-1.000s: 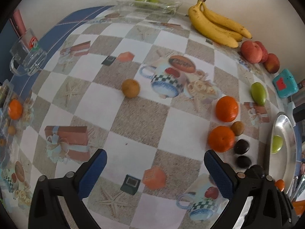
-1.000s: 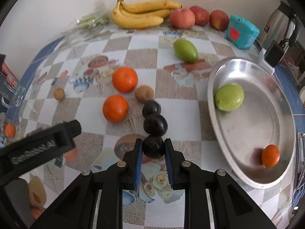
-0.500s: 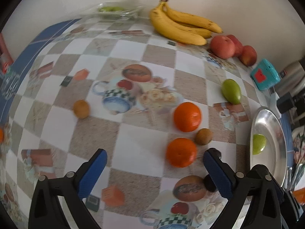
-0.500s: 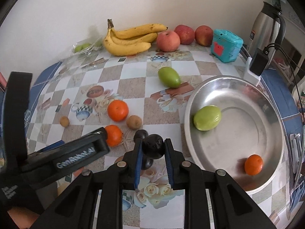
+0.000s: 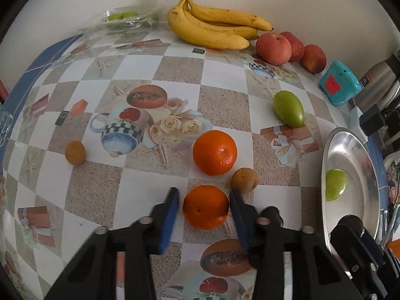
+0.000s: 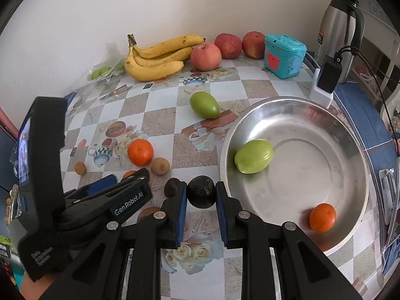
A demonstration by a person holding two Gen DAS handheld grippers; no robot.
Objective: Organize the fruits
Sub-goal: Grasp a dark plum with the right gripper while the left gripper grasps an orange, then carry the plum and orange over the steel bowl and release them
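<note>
Left gripper (image 5: 204, 206) has its jaws either side of an orange (image 5: 205, 207) sitting on the checkered tablecloth (image 5: 100, 187). The jaws have just been closing in on it, but there's a sliver of gap on the left pad side, so it's not clamped. The fingers are motion-blurred, so take that with a grain of salt.

Right gripper (image 6: 201, 196) is pinched tight on a dark round fruit (image 6: 201, 191), held up off the table just beside the rim of the steel bowl (image 6: 350, 237). Inside the bowl there's a green fruit (image 6: 253, 156) and a small orange (image 6: 322, 217).

Stuff crowding the left one: a second, bigger orange (image 5: 215, 152) right behind the one between the jaws, and a small brown fruit (image 5: 244, 181) practically touching the right finger tip. Another little brown fruit (image 5: 75, 152) is well off to the left. A loose green fruit (image 5: 288, 108) lies between the oranges and the back wall, where the bananas (image 5: 212, 28) and red apples (image 5: 290, 47) sit next to a teal box (image 5: 340, 86). One more dark fruit (image 6: 172, 187) on the cloth is peeking out just left of the right gripper's left finger.

Pose-wise both grippers point steeply down at the table, and in the right wrist view the left one (image 6: 125, 187) is low and close on the left.
</note>
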